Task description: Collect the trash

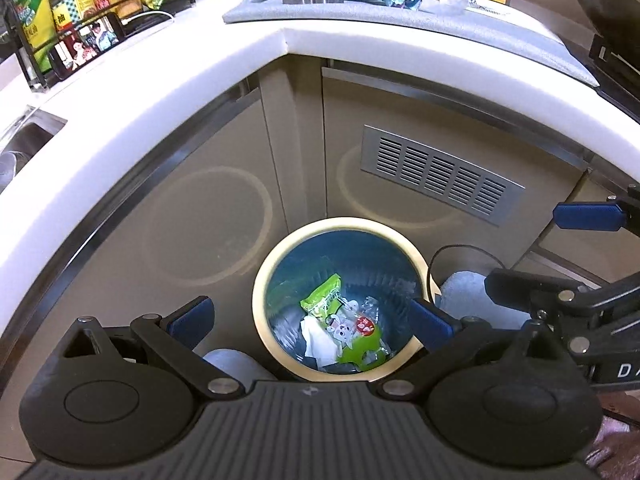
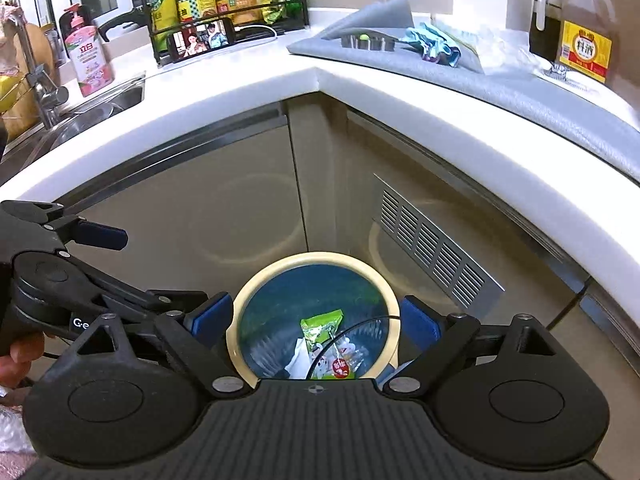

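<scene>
Left gripper (image 1: 310, 320) and right gripper (image 2: 316, 318) both spread wide, nothing held, above the trash bin (image 1: 272, 264). Green snack wrapper (image 1: 322, 300) and other packets already inside. Likely left: teal crumpled wrapper (image 2: 434, 44) and clear plastic (image 2: 500, 54) on the grey mat (image 2: 520, 88) up on the counter.

Showing "料酒" in dark characters on the yellow label of the cooking wine jug (image 2: 585, 36) at the far right of the counter (same label seen from the left wrist, with small print below too fine to read). Reading "立白" on the pink pump bottle (image 2: 86, 54) standing far left by the sink. Displaying "G·e" in white on the body of the left gripper (image 2: 208, 318) and "DA" on the body of the right gripper (image 1: 500, 256), both cut off.
</scene>
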A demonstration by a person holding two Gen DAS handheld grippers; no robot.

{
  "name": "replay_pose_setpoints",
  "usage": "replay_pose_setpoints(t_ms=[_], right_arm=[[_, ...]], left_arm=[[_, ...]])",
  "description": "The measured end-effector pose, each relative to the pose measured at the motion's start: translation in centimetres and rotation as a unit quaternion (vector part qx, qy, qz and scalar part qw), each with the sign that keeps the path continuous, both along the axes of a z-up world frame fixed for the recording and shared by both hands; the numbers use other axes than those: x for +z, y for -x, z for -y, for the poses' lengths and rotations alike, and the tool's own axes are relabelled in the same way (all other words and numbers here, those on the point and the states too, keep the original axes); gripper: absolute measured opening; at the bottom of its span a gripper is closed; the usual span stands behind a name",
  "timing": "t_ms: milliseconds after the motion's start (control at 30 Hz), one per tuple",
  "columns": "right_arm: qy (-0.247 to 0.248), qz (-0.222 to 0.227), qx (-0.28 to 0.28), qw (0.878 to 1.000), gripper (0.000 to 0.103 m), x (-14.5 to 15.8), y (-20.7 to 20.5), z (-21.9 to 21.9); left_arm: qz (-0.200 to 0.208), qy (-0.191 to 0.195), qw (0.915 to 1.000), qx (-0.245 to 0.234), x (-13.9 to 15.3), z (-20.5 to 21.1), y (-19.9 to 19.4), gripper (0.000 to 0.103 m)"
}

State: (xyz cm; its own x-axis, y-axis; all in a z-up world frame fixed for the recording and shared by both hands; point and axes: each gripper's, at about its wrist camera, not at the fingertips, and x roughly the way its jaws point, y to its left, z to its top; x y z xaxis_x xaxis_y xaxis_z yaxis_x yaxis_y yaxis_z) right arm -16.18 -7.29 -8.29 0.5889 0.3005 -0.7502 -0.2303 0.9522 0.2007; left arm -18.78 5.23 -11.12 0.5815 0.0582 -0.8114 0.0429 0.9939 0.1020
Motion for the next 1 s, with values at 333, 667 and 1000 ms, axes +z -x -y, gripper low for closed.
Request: replay_pose_setpoints(t_ms=[333,667,1000], right_arm=[[0.009,0.004,0.008,1.000,0.092,0.13,0.21,-0.46],[0.010,-0.005,0.011,1.000,0.093,-0.16,-0.12,-0.71],[0.005,-0.016,0.010,1.000,0.093,-0.60,-0.45,-0.38]], left_arm=[[0.001,0.004,1.0000,0.003,0.18,-0.33,0.32,0.103],[-0.001,0.006,1.0000,0.005,0.12,-0.46,0.19,0.103],[-0.012,0.007,0.9999,0.004,-0.46,-0.47,-0.21,0.103]])
